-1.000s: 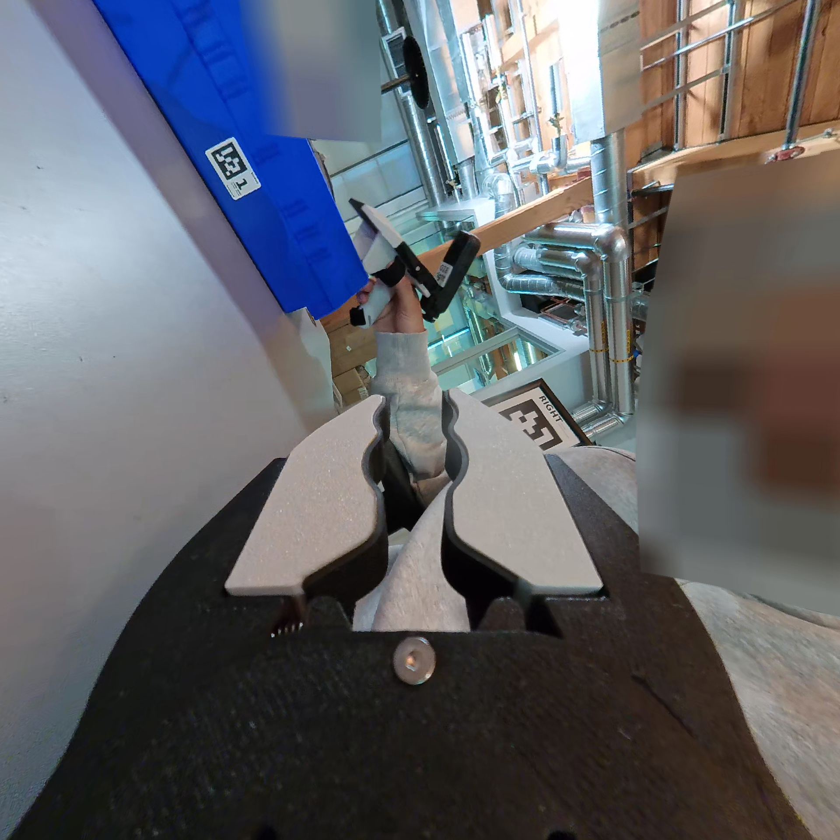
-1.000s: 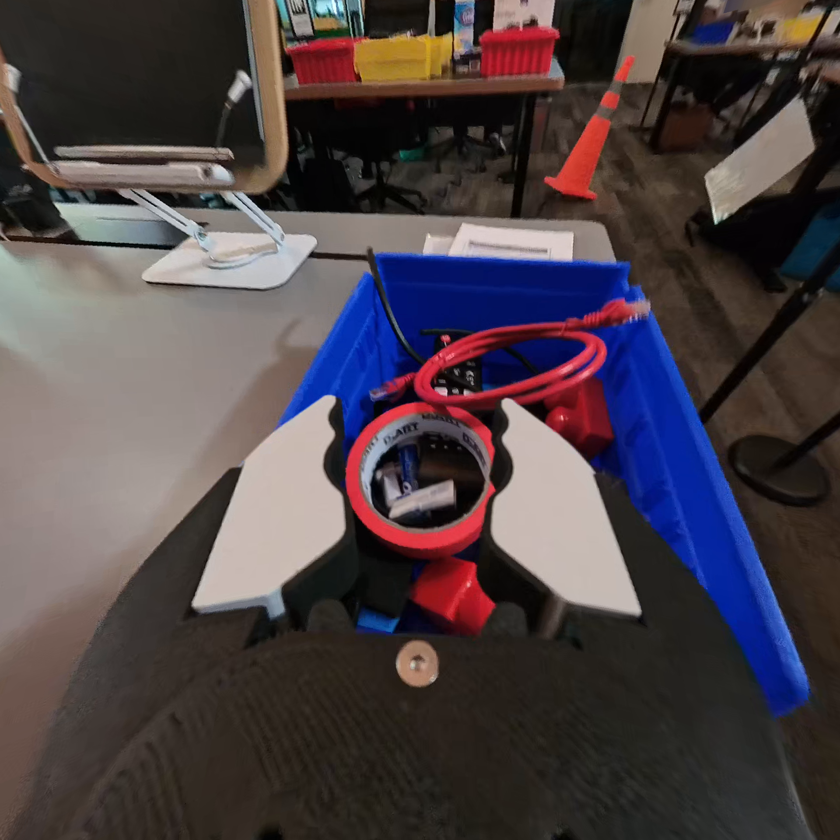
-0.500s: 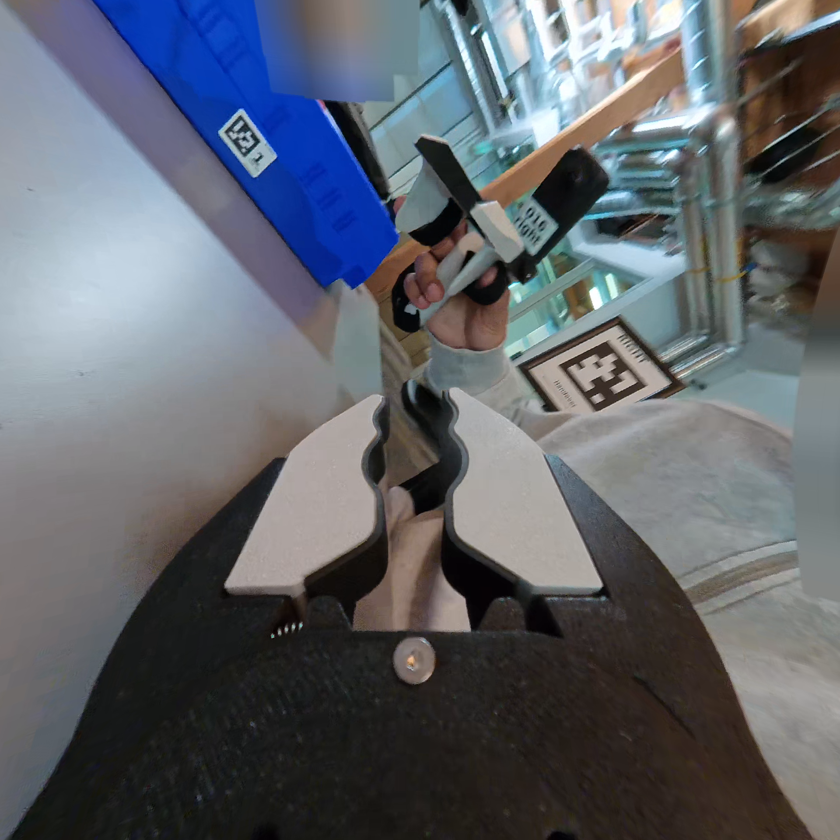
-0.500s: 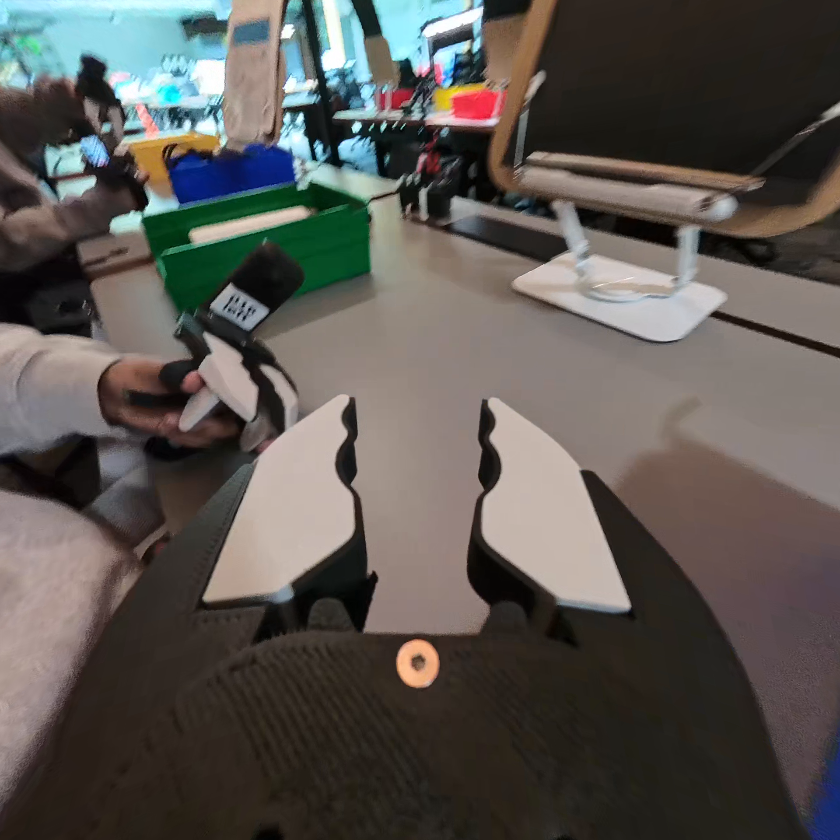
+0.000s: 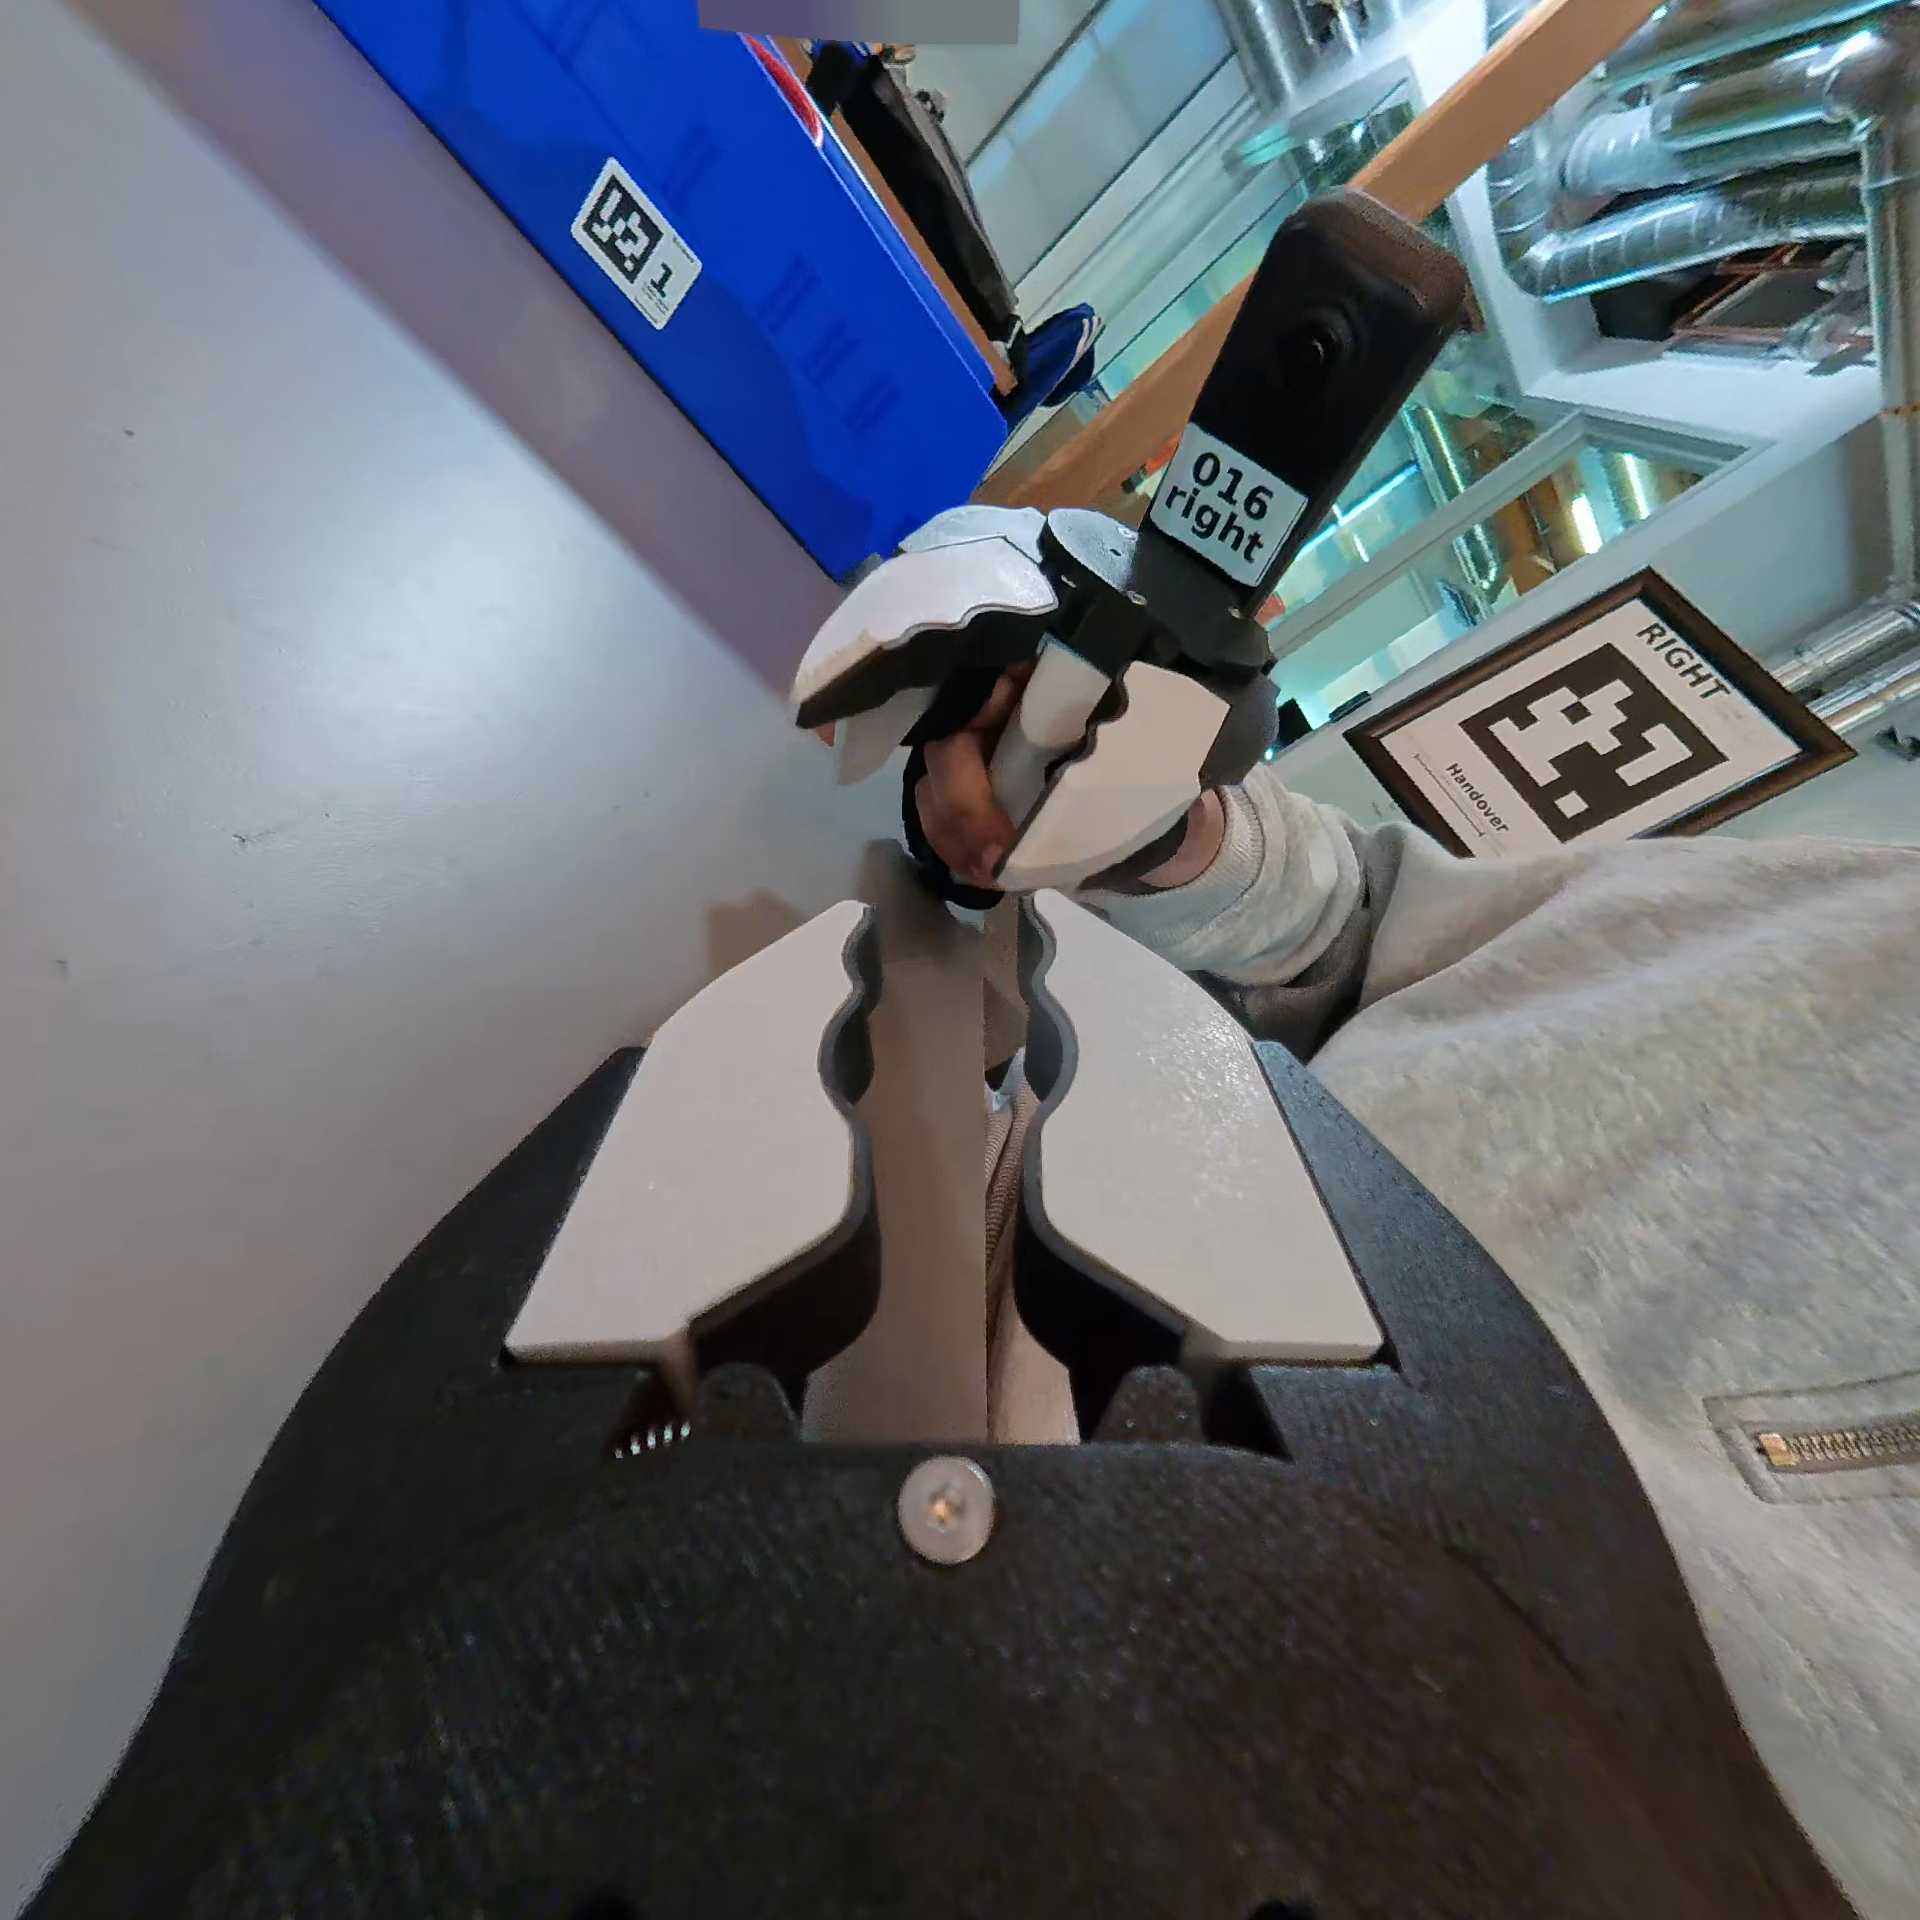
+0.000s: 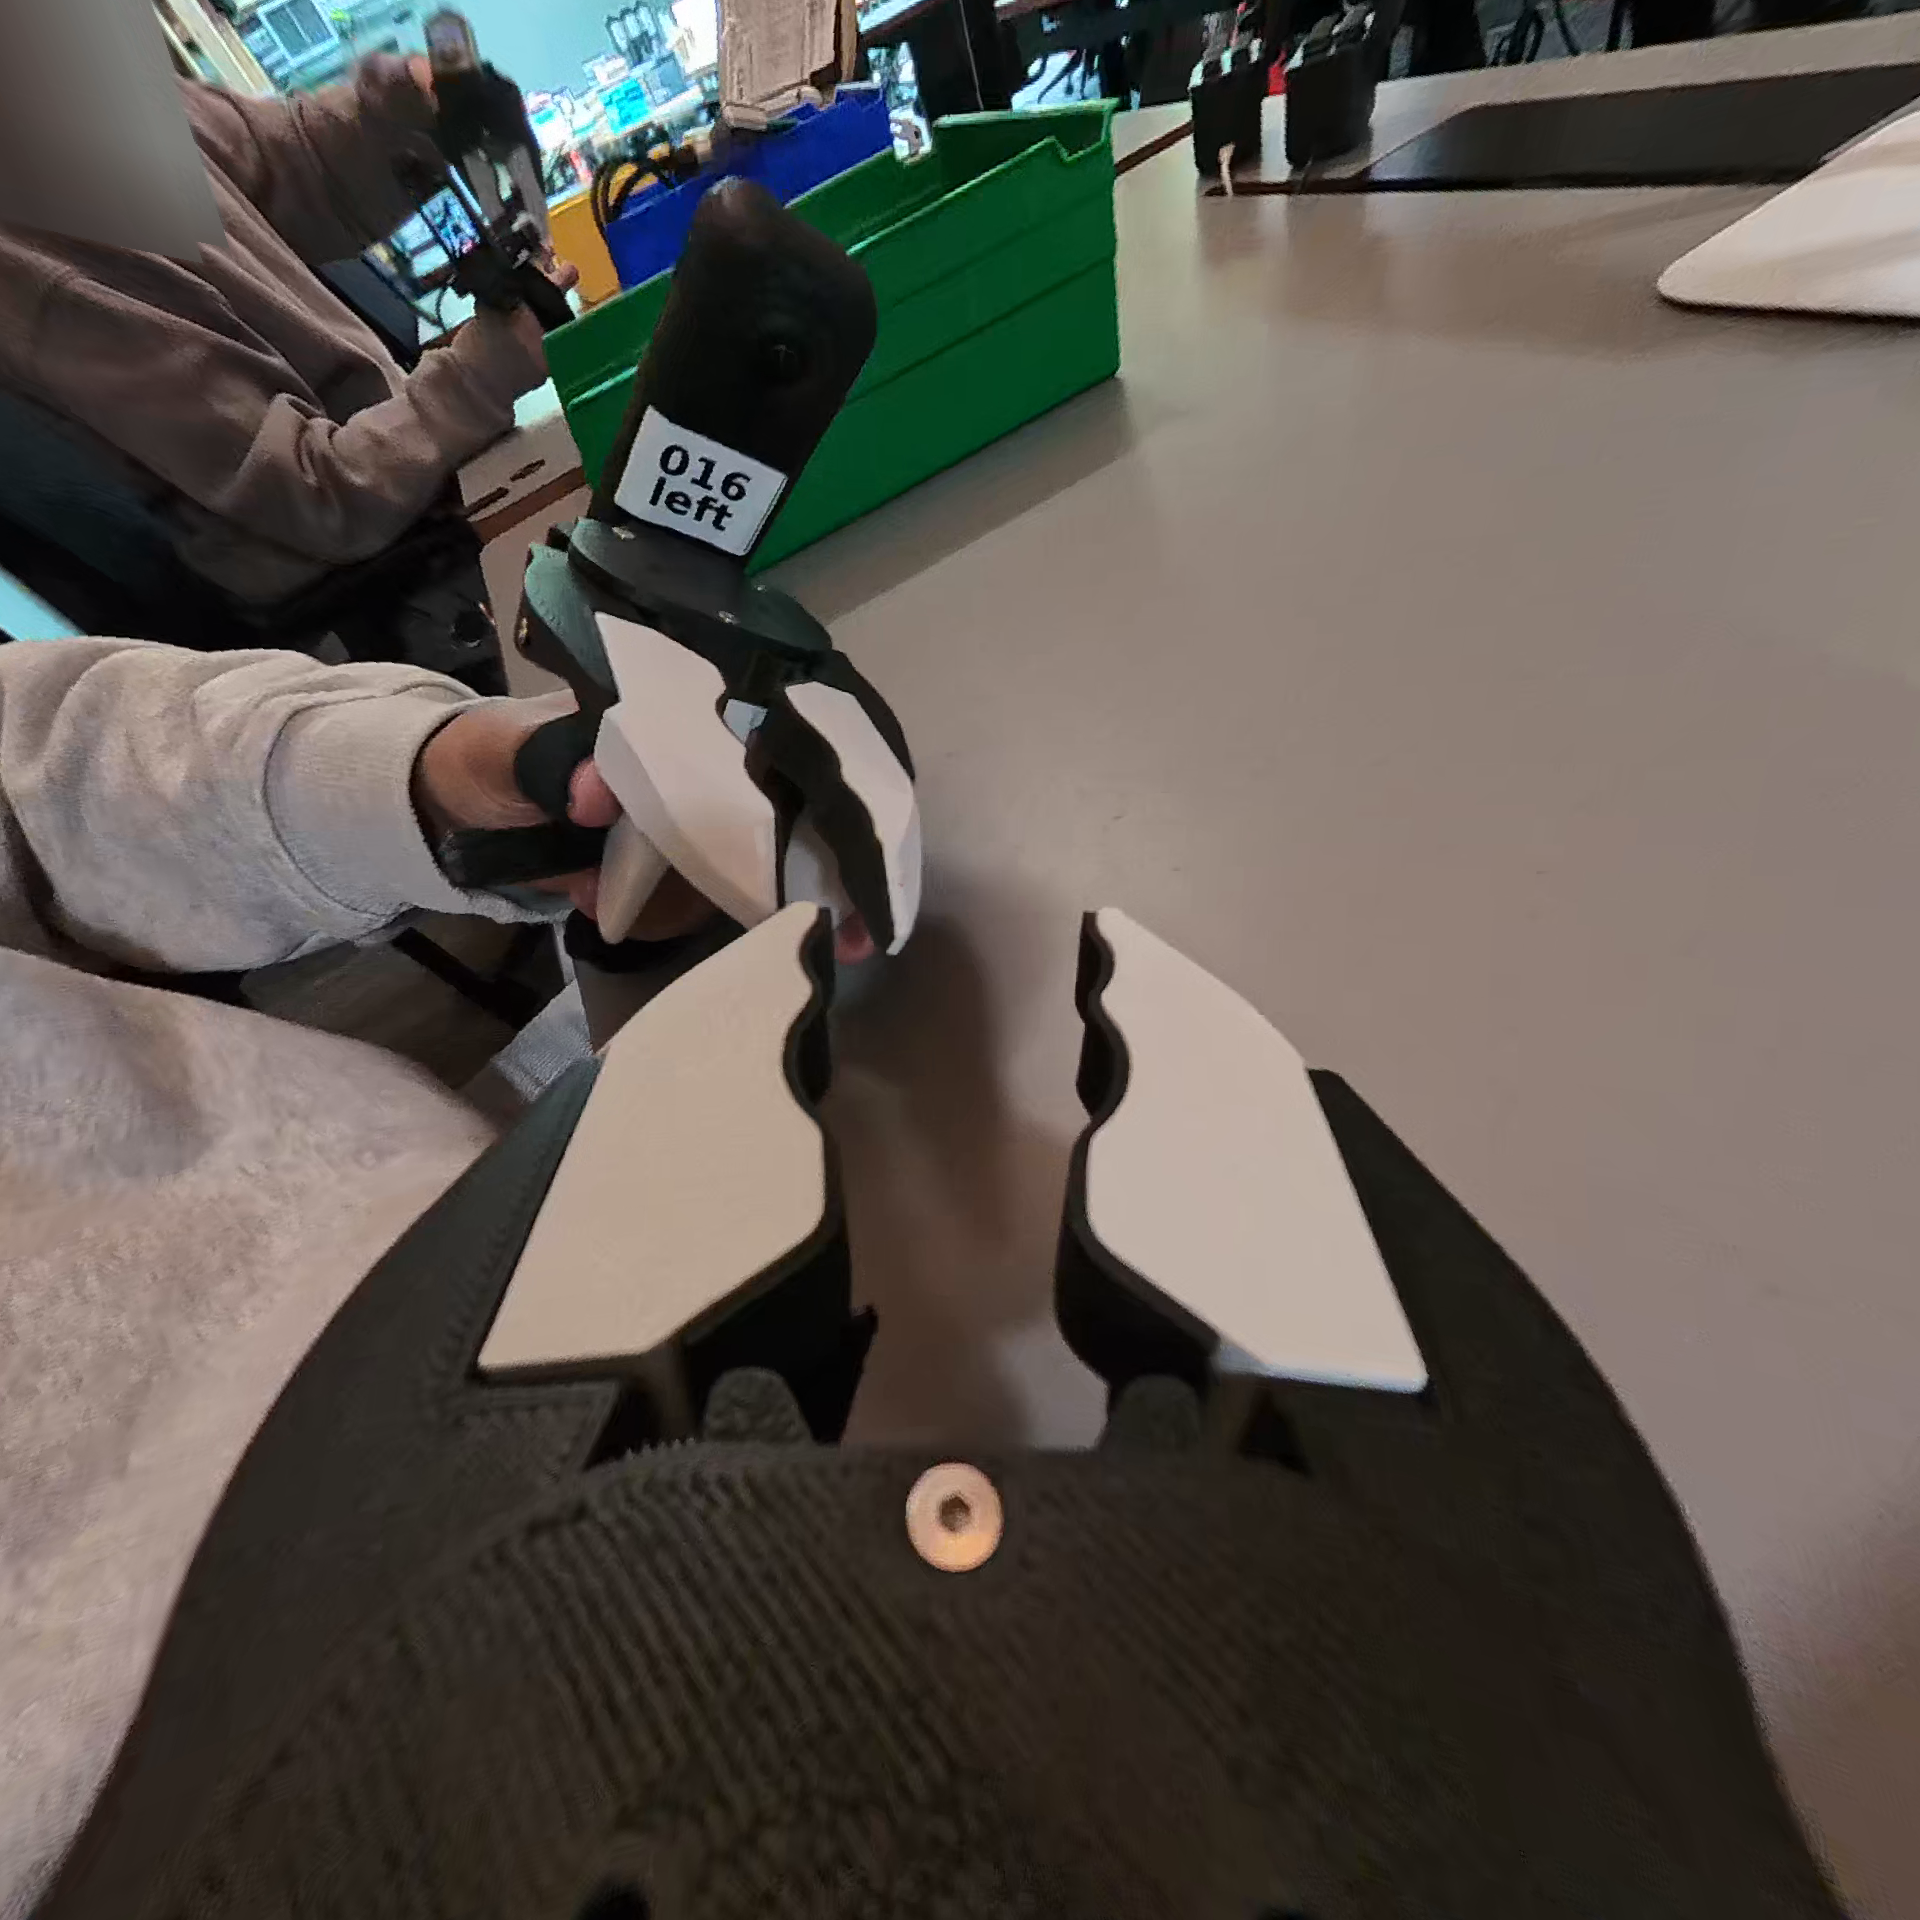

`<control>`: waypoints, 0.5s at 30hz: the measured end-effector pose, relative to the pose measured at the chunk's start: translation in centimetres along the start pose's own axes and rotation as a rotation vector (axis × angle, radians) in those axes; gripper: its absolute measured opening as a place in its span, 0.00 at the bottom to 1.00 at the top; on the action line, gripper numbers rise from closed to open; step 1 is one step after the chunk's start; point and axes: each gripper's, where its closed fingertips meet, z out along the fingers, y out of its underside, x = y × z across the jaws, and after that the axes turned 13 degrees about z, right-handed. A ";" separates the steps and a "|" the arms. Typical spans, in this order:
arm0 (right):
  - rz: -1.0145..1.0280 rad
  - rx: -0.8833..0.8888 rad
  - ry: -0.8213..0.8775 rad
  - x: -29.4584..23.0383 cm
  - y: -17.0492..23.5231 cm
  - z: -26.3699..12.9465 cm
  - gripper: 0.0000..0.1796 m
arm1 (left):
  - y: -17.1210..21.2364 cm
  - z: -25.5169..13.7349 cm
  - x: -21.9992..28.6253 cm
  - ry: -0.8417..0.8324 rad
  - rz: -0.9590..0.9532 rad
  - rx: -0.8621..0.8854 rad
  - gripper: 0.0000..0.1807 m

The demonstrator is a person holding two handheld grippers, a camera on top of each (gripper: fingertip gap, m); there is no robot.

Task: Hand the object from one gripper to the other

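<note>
Neither gripper holds an object. My left gripper [image 5: 945, 914] is narrowly open and empty, low over the grey table edge [image 5: 312, 727]. My right gripper [image 6: 956, 925] is open and empty above the table [image 6: 1455, 727]. The two grippers face each other, tips close. The right gripper also shows in the left wrist view [image 5: 914, 790], jaws apart, held by a hand. The left gripper also shows in the right wrist view [image 6: 842, 914], its fingers [image 6: 686, 800] nearly together, just left of my right gripper's left finger. No object for handing over shows in either view.
A blue bin [image 5: 727, 260] stands on the table behind the right gripper. A green bin [image 6: 935, 312] stands at the table's far left. A white stand base [image 6: 1818, 249] lies at the back right. A framed marker sign [image 5: 1600, 717] and grey sweater [image 5: 1558, 1143] show. Another person [image 6: 260, 416] sits behind. My two grippers' fingertips are within a few centimetres of each other.
My right gripper was open around a red tape roll in the blue bin, then swung left, empty, toward the left gripper. The two grippers have come close, tip to tip.
</note>
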 end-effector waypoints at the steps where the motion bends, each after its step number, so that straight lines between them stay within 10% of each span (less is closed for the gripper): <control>1: 0.007 0.014 0.002 0.2 -0.2 -0.2 0.25 | 0.0 0.0 0.0 -0.008 0.005 0.002 0.14; 15: -0.041 0.088 0.113 2.1 -1.1 -2.3 0.24 | -1.5 -0.2 2.4 -0.085 0.105 0.075 0.14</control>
